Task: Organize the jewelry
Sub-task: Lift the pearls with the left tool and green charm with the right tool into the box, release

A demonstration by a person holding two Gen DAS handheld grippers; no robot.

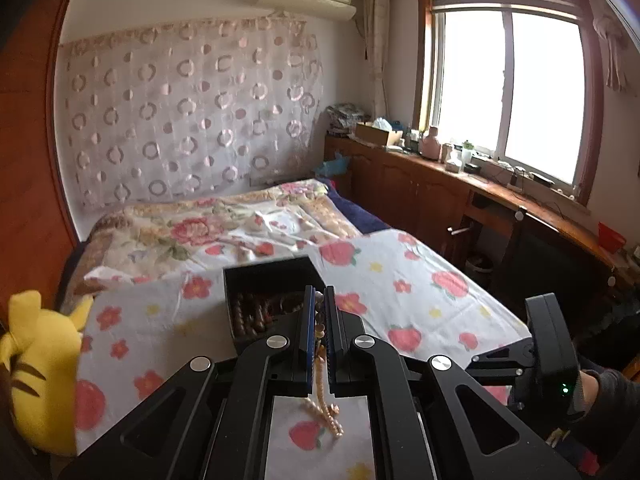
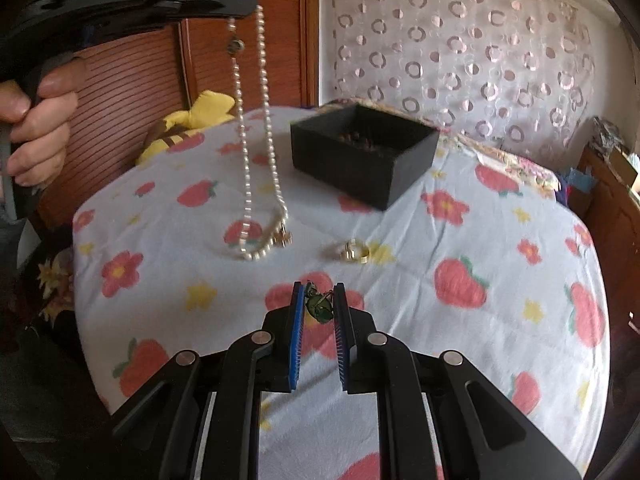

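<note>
My left gripper [image 1: 319, 292] is shut on a pearl necklace [image 1: 320, 340] and holds it above the bed. In the right wrist view the left gripper [image 2: 244, 10] is at the top left and the pearl necklace [image 2: 260, 136] hangs from it, its lower loop touching the sheet. A black jewelry box [image 2: 362, 152] with dark beads inside sits beyond; it also shows in the left wrist view [image 1: 276, 304]. My right gripper [image 2: 319, 286] is shut on a green pendant [image 2: 319, 306]. A gold ring [image 2: 354, 252] lies on the sheet.
The strawberry-print sheet [image 2: 440, 280] covers the bed. A yellow plush toy [image 1: 40, 372] lies at the bed's left edge, next to a wooden wardrobe [image 2: 132, 80]. A wooden counter [image 1: 500, 196] with clutter runs under the window on the right.
</note>
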